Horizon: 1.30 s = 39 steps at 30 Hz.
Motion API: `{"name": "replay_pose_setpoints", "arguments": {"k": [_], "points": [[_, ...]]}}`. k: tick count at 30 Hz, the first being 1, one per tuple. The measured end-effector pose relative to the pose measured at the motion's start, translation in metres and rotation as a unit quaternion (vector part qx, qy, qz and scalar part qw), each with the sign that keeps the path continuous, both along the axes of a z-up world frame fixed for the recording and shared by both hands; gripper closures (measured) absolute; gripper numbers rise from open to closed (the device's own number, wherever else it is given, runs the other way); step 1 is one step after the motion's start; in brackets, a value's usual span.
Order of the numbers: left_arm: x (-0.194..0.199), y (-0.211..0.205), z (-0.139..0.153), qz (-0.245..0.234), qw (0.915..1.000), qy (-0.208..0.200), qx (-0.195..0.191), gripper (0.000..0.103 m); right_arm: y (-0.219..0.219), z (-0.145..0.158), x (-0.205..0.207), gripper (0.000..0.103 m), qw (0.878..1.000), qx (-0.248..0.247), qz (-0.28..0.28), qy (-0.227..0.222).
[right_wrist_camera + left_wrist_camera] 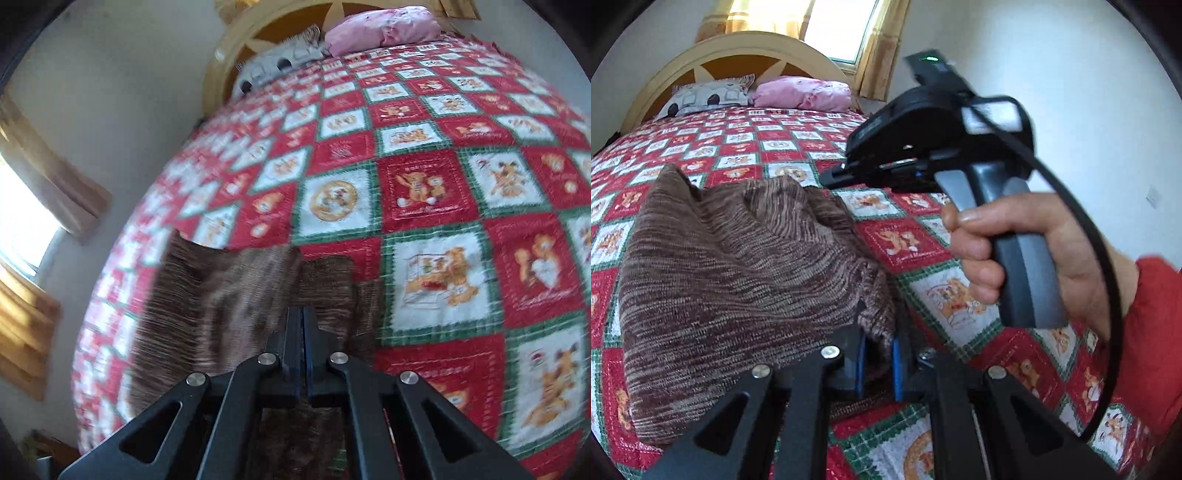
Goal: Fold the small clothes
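Observation:
A small brown knitted garment (731, 266) lies bunched on the bed's red, white and green bear quilt (908, 243). My left gripper (878, 358) is shut on the garment's near right edge, with cloth between its blue pads. My right gripper (303, 321) has its fingers pressed together over the same garment (229, 306), which hangs to its left; cloth runs under the fingers, but the blurred view does not show cloth pinched between them. In the left wrist view the right gripper's body (934, 136) is held in a hand above the quilt, right of the garment.
A pink pillow (801, 92) and a grey patterned pillow (705, 98) lie by the arched headboard (738, 48). A curtained window (22, 218) is in the wall left of the bed. Bare quilt stretches behind and right of the garment.

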<state>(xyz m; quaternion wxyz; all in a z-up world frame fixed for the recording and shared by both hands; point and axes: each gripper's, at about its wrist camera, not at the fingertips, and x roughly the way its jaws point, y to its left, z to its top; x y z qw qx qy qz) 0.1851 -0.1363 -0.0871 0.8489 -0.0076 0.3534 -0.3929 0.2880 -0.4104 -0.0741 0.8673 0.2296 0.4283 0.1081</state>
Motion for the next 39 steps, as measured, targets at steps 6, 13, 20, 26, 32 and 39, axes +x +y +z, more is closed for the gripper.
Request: {"name": "replay_pose_setpoints", "arguments": {"k": [6, 13, 20, 26, 32, 39], "points": [[-0.005, 0.003, -0.003, 0.010, 0.9999, 0.005, -0.001, 0.092, 0.015, -0.001, 0.016, 0.078, 0.999, 0.048, 0.017, 0.001], [0.008, 0.004, -0.013, 0.014, 0.9993, 0.033, -0.010, 0.092, 0.018, -0.015, 0.028, 0.041, 0.999, 0.053, -0.006, -0.006], [0.014, 0.008, -0.014, 0.019, 0.9984, 0.048, -0.023, 0.092, 0.038, -0.029, 0.048, 0.082, 1.000, -0.020, 0.015, 0.015], [-0.001, 0.008, 0.000, 0.006, 0.9996, 0.010, -0.027, 0.092, 0.034, -0.004, 0.029, 0.095, 0.998, -0.045, 0.018, -0.026], [-0.020, -0.010, 0.015, -0.028, 0.9991, -0.024, -0.019, 0.092, 0.021, 0.025, 0.016, 0.095, 0.995, -0.092, 0.000, -0.050], [0.001, -0.017, -0.012, -0.026, 0.9981, 0.042, 0.036, 0.087, -0.001, -0.036, 0.019, 0.095, 0.996, -0.090, -0.024, 0.011]]}}
